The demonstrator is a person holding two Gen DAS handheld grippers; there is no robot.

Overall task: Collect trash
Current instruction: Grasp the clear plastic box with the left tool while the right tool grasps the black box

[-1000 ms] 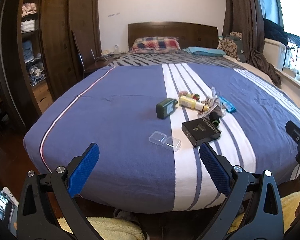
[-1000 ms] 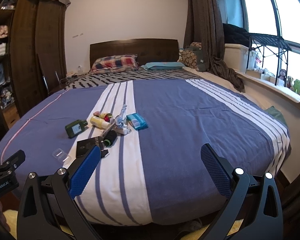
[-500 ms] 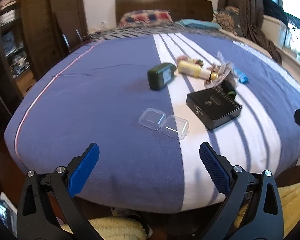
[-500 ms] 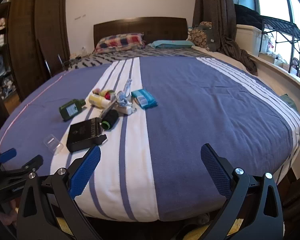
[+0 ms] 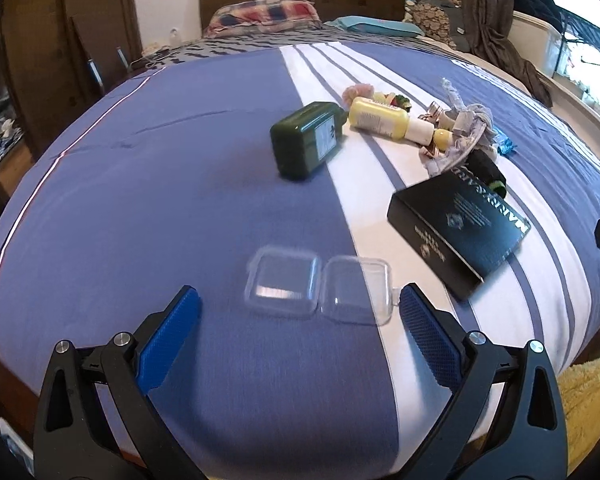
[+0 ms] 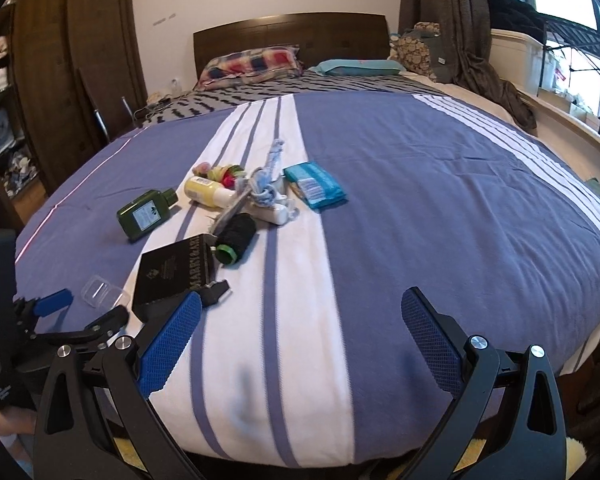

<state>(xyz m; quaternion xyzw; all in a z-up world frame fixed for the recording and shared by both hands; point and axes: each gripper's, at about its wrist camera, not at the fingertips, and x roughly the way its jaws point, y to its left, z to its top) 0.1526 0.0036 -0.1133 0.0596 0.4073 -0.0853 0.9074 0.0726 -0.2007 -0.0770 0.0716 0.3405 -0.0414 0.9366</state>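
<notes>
Jaws wide on left gripper (image 5: 299,306), flanking clear plastic case (image 5: 318,290) lying open on bedspread (image 5: 160,184), near black box (image 5: 458,222). Wide too on right gripper (image 6: 301,318), over bare bedspread, case (image 6: 102,291) far left.

On the bed (image 5: 180,184), the clear case (image 5: 318,290) lies left of the box (image 5: 460,228), bottle (image 5: 308,144) behind.

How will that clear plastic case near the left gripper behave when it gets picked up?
The clear hinged case lies open and empty, so it is probably very light. Its two halves may flap or fold at the hinge. Thin, smooth plastic could flex or slip between the open left gripper's pads.
</notes>
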